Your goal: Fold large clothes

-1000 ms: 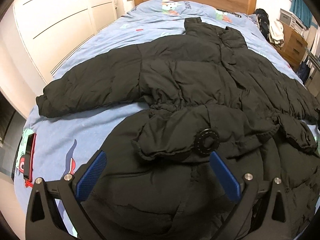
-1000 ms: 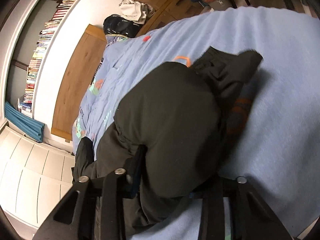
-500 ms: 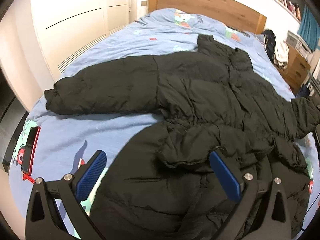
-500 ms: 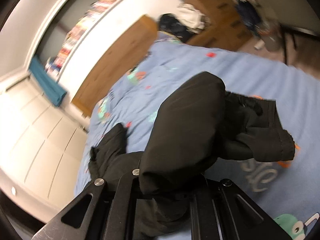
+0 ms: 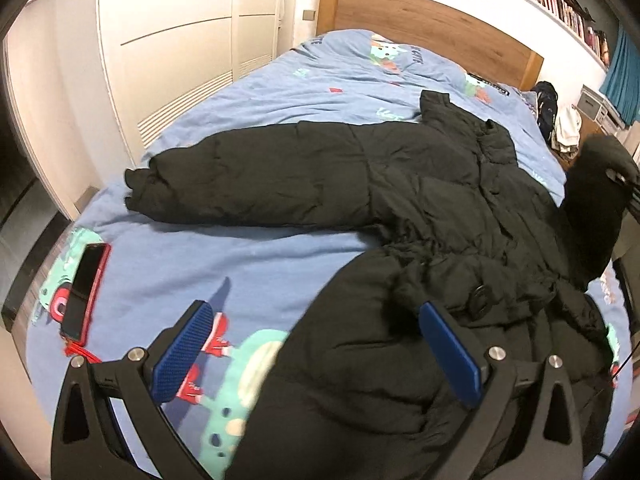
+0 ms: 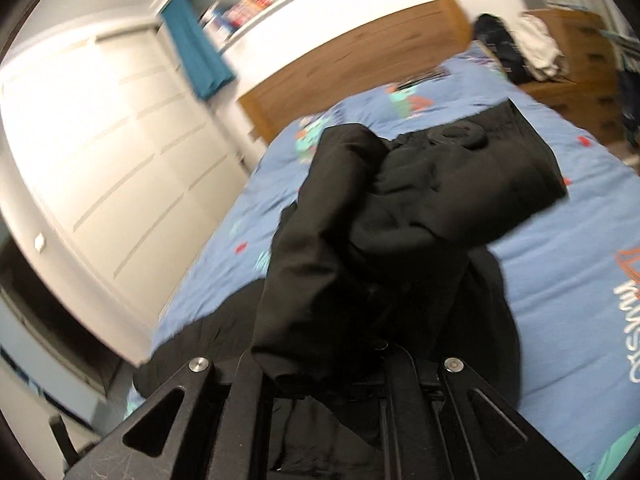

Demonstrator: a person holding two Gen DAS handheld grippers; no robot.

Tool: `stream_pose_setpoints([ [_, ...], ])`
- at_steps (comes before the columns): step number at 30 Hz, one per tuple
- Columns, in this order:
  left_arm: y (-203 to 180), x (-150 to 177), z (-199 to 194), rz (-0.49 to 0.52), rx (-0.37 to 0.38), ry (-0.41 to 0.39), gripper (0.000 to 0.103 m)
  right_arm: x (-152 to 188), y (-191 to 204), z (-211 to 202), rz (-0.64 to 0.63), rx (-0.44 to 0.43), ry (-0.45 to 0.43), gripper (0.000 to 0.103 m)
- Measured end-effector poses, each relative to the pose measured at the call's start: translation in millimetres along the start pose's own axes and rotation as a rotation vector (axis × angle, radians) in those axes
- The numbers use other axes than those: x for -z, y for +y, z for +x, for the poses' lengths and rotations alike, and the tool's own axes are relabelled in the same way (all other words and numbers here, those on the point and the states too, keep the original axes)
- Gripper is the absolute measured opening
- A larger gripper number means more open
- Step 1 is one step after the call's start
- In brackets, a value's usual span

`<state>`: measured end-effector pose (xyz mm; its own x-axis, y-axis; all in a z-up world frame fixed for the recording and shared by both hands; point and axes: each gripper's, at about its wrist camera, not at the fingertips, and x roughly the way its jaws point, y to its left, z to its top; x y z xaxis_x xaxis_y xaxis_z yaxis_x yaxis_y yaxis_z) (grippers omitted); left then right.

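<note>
A large black puffer coat [image 5: 440, 208] lies spread on the blue bed [image 5: 240, 264]. Its left sleeve [image 5: 248, 176] stretches out toward the wardrobe side. My left gripper [image 5: 316, 344] is open and empty, with blue pads [image 5: 184, 340] over the coat's lower hem edge. My right gripper [image 6: 328, 364] is shut on the coat's right sleeve [image 6: 360, 220] and holds it lifted above the bed; the fingertips are hidden by fabric. The lifted sleeve also shows at the right edge of the left wrist view [image 5: 596, 192].
A phone in a red case [image 5: 84, 292] lies at the bed's left edge. A white wardrobe [image 5: 180, 48] stands on the left. A wooden headboard [image 5: 432, 20] is at the far end. A dresser with clothes [image 6: 560, 64] stands by the bed's right side.
My right gripper has lifted the right sleeve and swung it up and inward over the coat. My left gripper has pulled back and leftward, staying open.
</note>
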<state>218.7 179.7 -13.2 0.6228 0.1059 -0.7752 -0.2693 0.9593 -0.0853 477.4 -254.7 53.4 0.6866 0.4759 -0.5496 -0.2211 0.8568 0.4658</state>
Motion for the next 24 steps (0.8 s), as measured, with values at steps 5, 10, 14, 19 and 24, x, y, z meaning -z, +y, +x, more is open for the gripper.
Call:
stream_pose_setpoints([
  [5,19,5,1,-0.023,0.0,0.005,0.103,41,38,47,-0.115,0.056,0.133,0.011],
  [10,32,9,4,-0.037,-0.004,0.011,0.103,82,58,99,-0.21,0.155,0.26,0.012],
  [14,39,11,7,-0.038,-0.01,0.018,0.103,104,63,126,-0.251,0.208,0.321,0.018],
  [19,40,11,12,-0.039,-0.015,0.027,0.103,119,75,133,-0.311,0.177,0.343,0.048],
  [24,34,7,8,-0.035,-0.007,0.007,0.103,127,91,123,-0.357,0.136,0.363,0.062],
])
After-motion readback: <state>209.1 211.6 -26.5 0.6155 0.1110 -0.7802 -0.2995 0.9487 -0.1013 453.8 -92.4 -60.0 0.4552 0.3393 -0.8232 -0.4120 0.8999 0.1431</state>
